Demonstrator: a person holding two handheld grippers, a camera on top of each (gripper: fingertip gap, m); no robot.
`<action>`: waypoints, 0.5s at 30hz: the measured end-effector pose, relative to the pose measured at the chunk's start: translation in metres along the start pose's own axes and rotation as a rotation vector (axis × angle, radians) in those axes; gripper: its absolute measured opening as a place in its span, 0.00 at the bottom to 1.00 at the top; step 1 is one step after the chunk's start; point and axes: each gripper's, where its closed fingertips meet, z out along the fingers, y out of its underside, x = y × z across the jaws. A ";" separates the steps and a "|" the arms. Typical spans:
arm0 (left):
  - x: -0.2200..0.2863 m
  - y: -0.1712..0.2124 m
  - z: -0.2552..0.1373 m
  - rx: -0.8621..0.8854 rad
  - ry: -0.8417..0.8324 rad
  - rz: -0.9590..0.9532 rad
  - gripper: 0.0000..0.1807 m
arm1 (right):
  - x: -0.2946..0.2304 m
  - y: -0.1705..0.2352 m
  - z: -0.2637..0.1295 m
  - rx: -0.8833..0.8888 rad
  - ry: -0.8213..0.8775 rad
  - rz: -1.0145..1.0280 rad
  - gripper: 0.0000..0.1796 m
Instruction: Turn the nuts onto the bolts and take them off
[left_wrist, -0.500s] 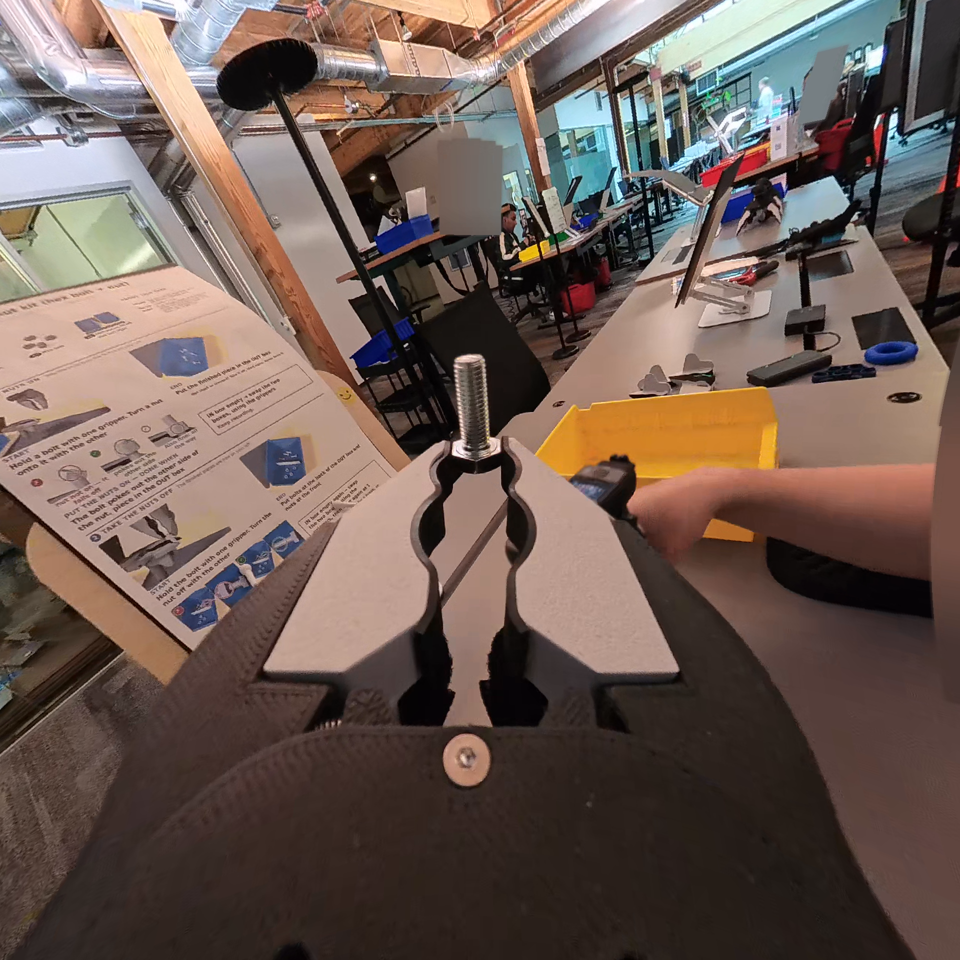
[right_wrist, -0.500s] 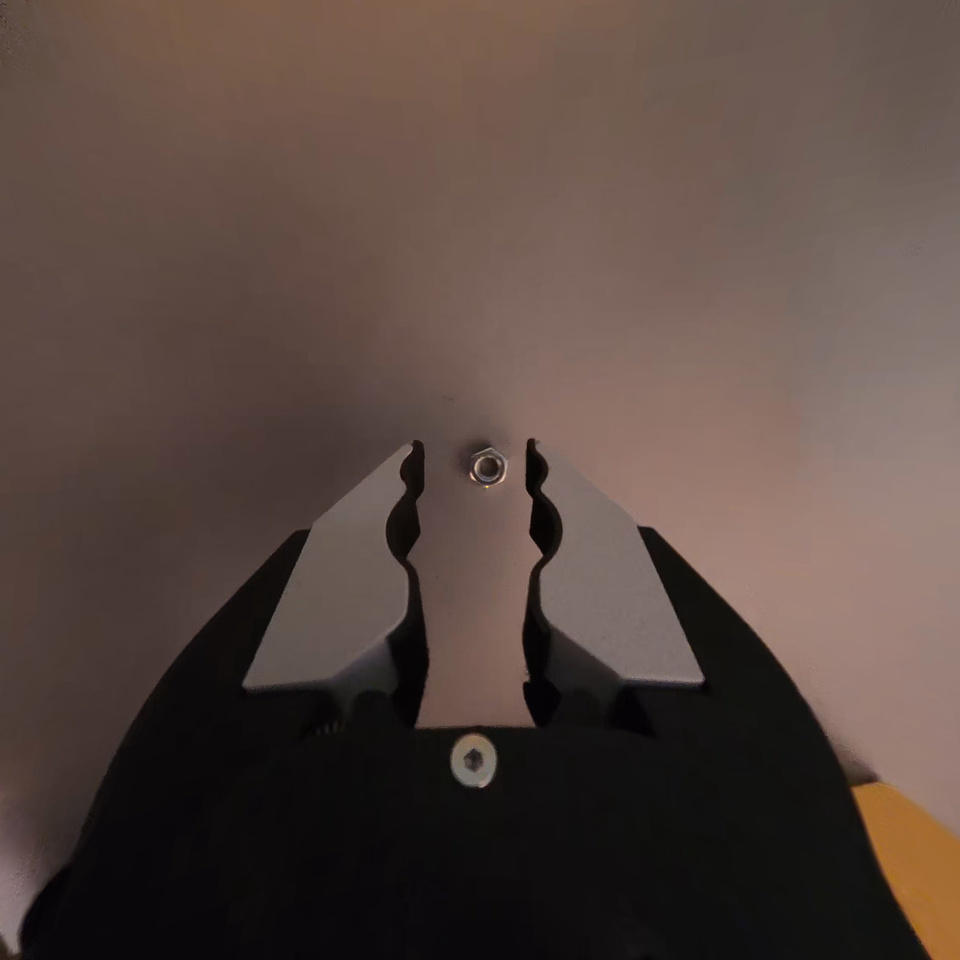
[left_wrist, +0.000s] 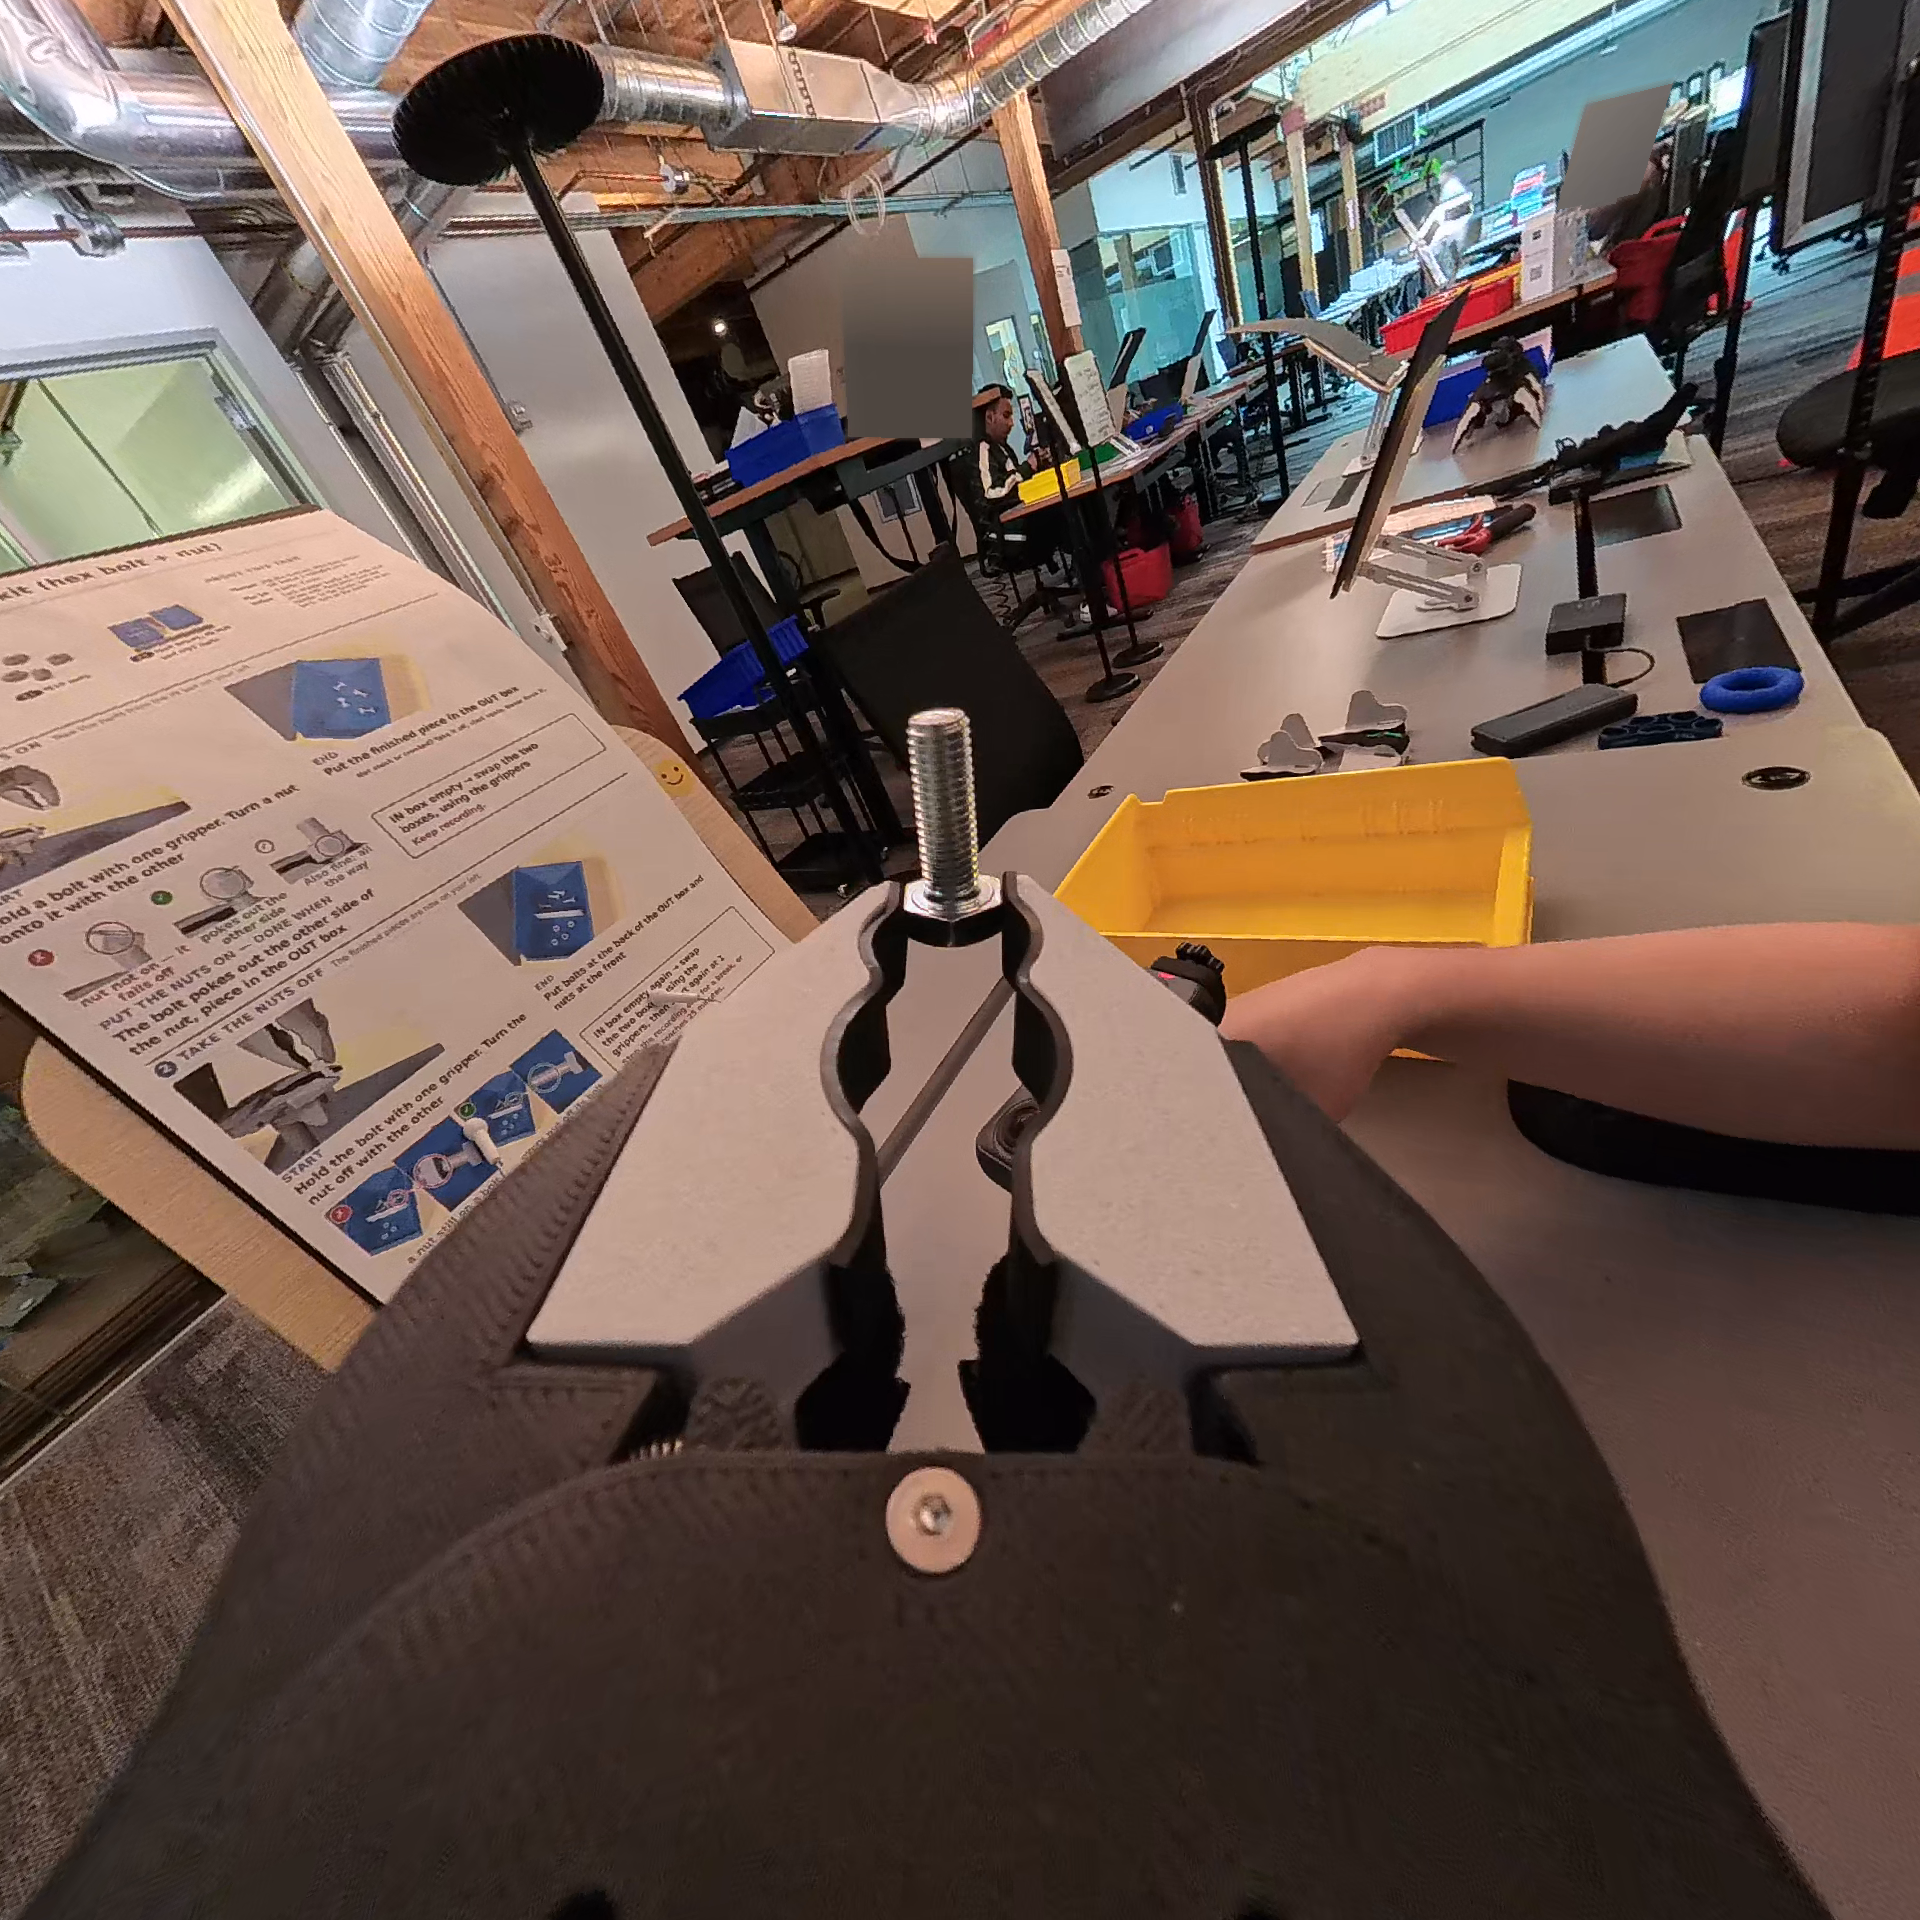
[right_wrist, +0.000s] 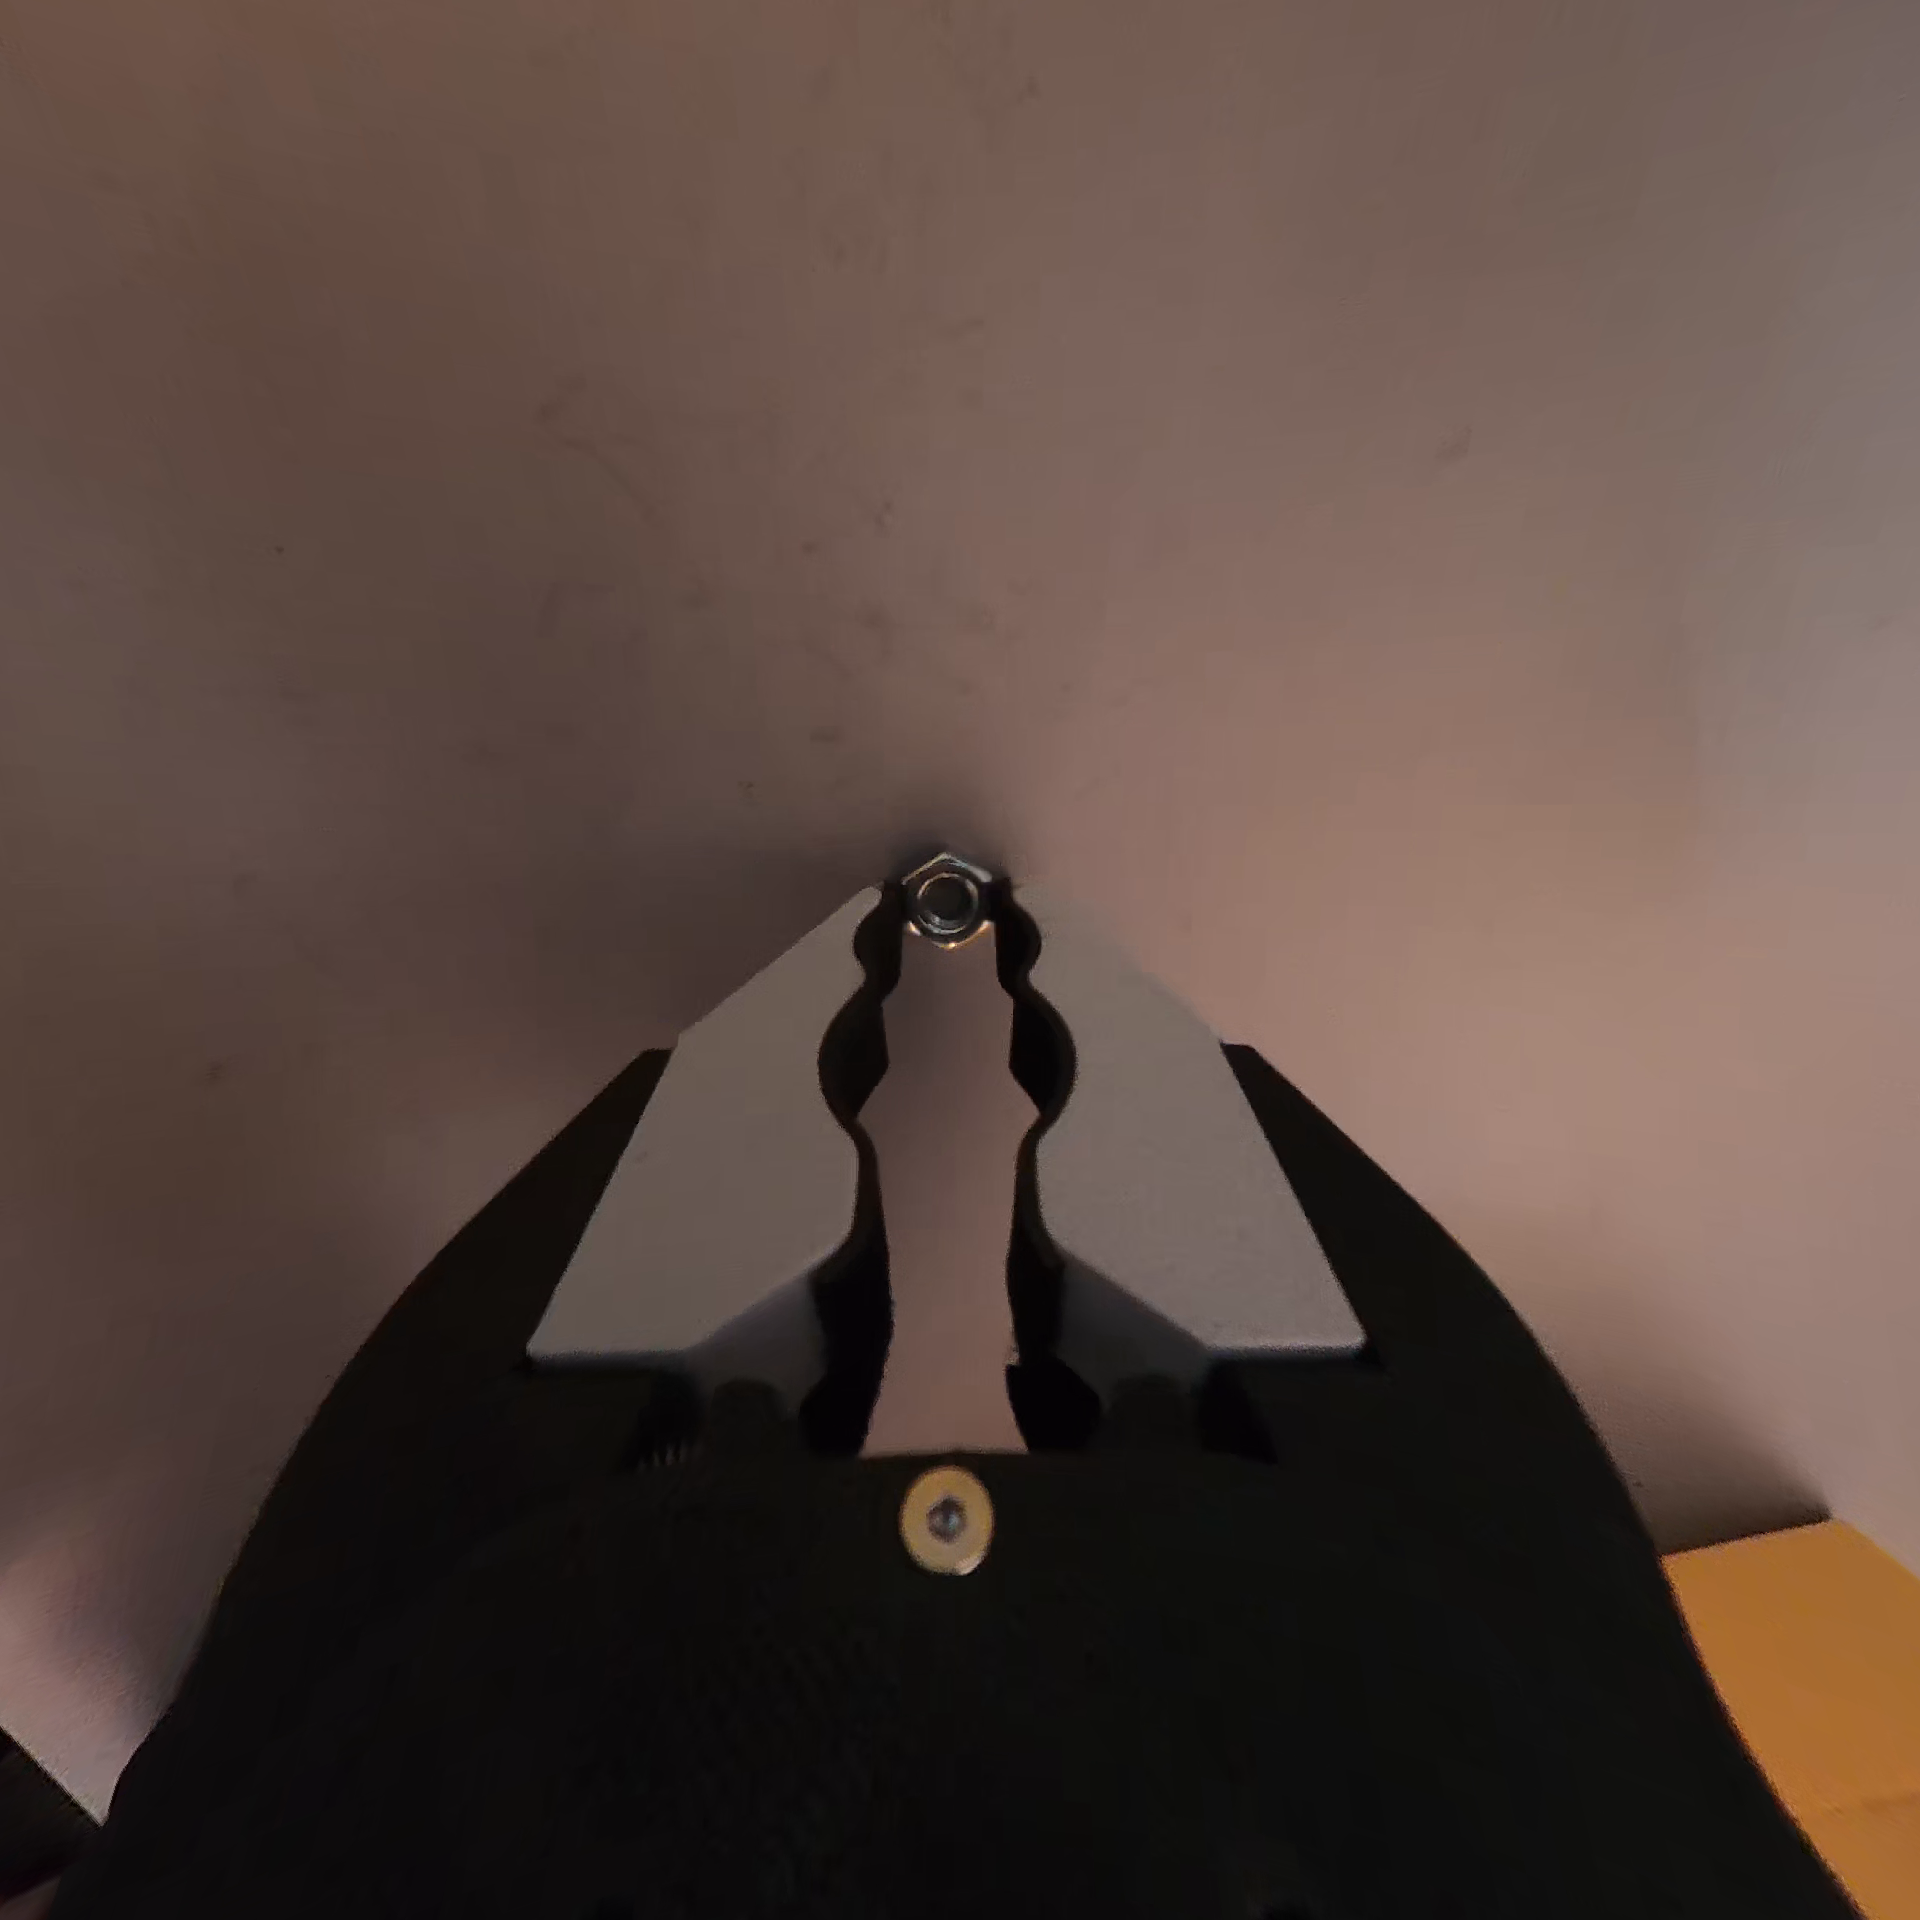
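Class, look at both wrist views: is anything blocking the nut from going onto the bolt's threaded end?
Nothing visible. The bolt stands bare above the left gripper; the right gripper pinches the nut, its hole clear.

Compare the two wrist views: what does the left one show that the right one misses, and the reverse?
Only the left view: the left gripper shut on a bolt by its head with the threads pointing away, an instruction sheet, a forearm and the office behind. Only the right view: the right gripper closed on a nut lying on the table. Shared: the grey table and a yellow bin, just a corner of it in the right view.
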 end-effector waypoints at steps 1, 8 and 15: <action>0.000 0.000 0.000 0.000 0.001 0.000 0.09 | 0.000 0.000 0.000 0.001 -0.001 -0.002 0.09; 0.000 0.004 0.003 -0.019 -0.002 0.003 0.09 | 0.001 0.001 -0.006 -0.007 0.024 -0.066 0.09; -0.007 0.036 0.020 -0.120 -0.005 -0.020 0.09 | -0.021 -0.023 -0.120 0.392 -0.005 -0.197 0.09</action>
